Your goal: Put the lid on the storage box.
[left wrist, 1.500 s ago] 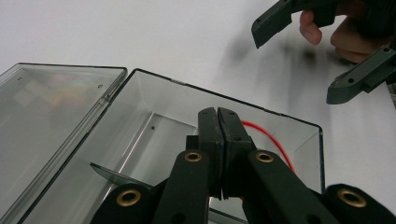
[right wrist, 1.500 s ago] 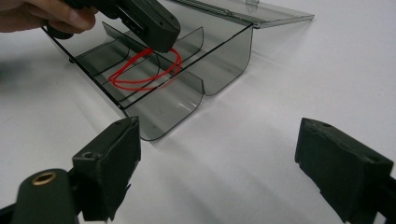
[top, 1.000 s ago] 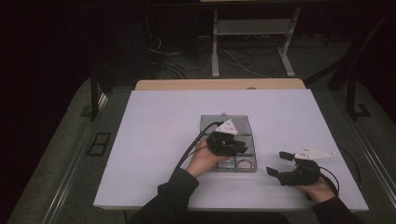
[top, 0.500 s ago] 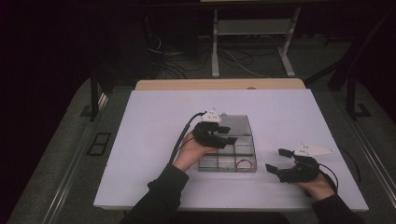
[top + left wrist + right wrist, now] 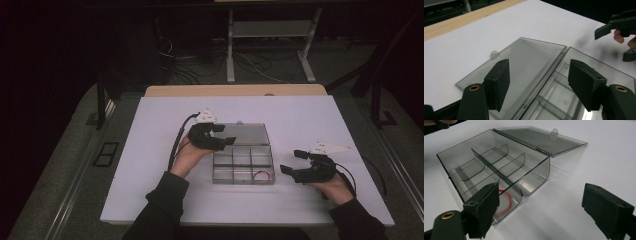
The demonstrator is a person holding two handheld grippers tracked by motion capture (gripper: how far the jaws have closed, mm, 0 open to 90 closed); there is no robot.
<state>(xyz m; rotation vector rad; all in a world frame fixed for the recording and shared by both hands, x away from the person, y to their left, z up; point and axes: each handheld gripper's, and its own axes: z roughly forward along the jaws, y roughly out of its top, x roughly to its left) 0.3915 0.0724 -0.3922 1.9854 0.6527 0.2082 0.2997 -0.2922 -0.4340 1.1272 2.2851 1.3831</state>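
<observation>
Box [image 5: 534,173]: clear smoke-tinted plastic, glossy and smooth, walls and dividers alike. Lid [image 5: 541,138]: same transparent plastic, reflective, with a small clear tab at its edge. Band [image 5: 504,203] in one compartment: red, thin, looks like rubber. Table [image 5: 150,150]: matt white, smooth, no glare. Table's far edge [image 5: 235,90]: light wood, bare-looking. Left gripper [image 5: 539,82] and right gripper [image 5: 544,212]: matt black plastic; pads [image 5: 499,82] slightly rough, grainy; brass-coloured metal inserts in the jaw bases. Sleeve [image 5: 160,210]: dark cloth, matt.
</observation>
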